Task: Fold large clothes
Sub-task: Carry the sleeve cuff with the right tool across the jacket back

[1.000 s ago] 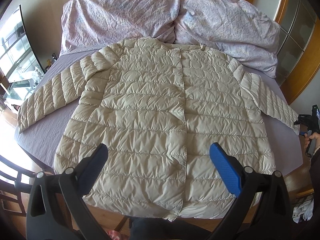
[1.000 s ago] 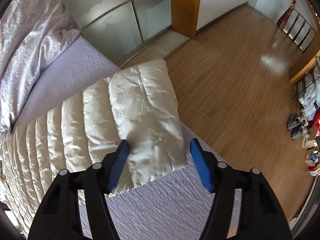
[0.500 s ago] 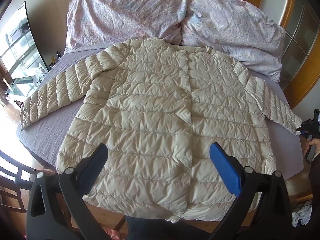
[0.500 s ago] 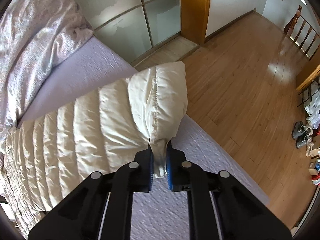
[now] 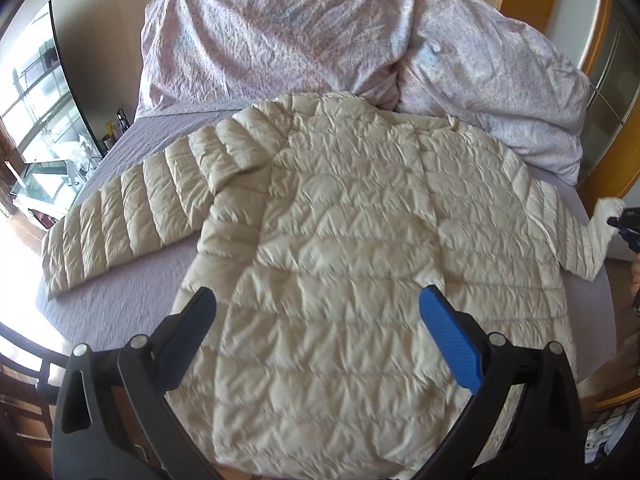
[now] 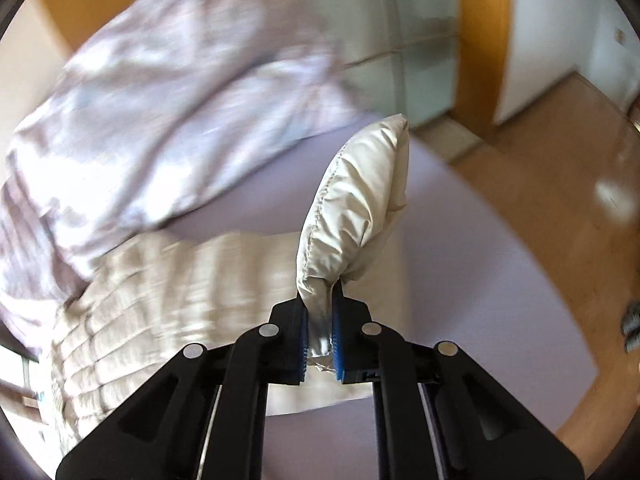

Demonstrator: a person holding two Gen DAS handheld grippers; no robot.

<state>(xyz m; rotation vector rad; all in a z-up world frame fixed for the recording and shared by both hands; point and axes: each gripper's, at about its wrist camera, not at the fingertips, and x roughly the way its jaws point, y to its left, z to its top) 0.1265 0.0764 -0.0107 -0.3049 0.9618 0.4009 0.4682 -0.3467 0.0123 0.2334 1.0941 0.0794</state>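
Right hand-held gripper (image 6: 320, 332) is clamped on the jacket (image 5: 360, 260) cuff (image 6: 356, 208), raised ahead of it. Left hand-held gripper (image 5: 316, 328) hangs apart above the hem. Risk: slick fabric slipping from this shallow pinch.

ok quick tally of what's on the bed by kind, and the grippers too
Jacket: 1 (cream, quilted)
Duvet: 1 (pale floral, bunched behind the collar)
Sheet: 1 (lilac, on the bed)
Grippers: 2, the left gripper open above the hem, the right gripper shut on the sleeve cuff
Total: 5
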